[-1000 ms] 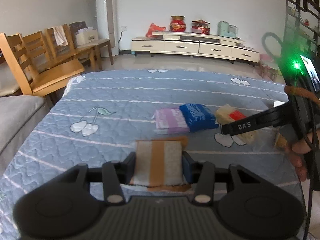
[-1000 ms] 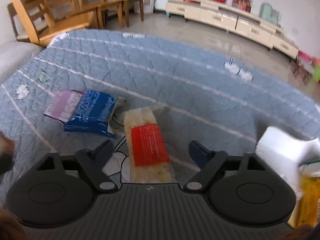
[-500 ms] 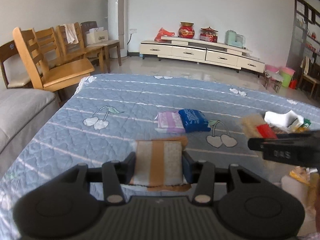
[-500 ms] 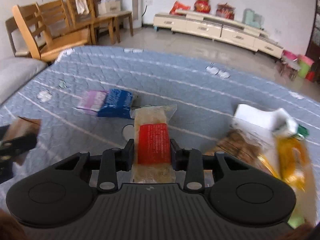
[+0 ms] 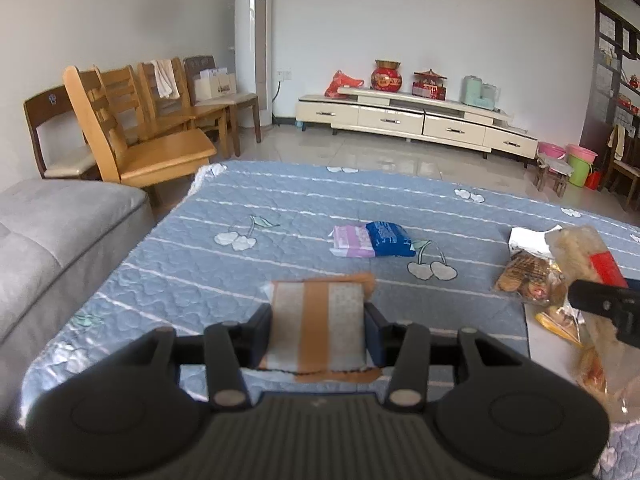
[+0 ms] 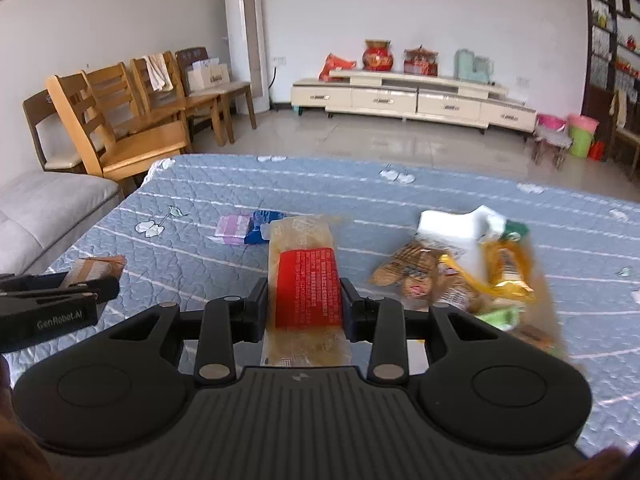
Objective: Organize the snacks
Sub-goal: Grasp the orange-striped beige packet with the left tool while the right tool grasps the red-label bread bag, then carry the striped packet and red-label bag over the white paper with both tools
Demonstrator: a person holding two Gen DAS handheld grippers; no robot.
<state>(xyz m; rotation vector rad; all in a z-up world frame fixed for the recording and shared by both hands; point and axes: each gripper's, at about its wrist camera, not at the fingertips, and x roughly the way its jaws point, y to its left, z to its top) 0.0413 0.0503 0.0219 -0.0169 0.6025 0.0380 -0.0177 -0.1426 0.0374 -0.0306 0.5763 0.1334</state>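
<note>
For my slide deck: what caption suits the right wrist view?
Right gripper clamps a red-labelled snack packet above the blue quilt, beside a heap of snack bags.

The blue quilt [image 5: 280,216] is free on its left and far parts. In the middle lie a purple packet [image 5: 352,242] and a blue packet [image 5: 390,238], touching. On the right a snack pile [image 6: 452,264] blocks the way.

Both wrist views look forward and downward from close behind their own fingers, across the quilt [image 5: 280,216] toward the cabinet [image 6: 412,100], sharing purple and blue packets [image 5: 372,240].
</note>
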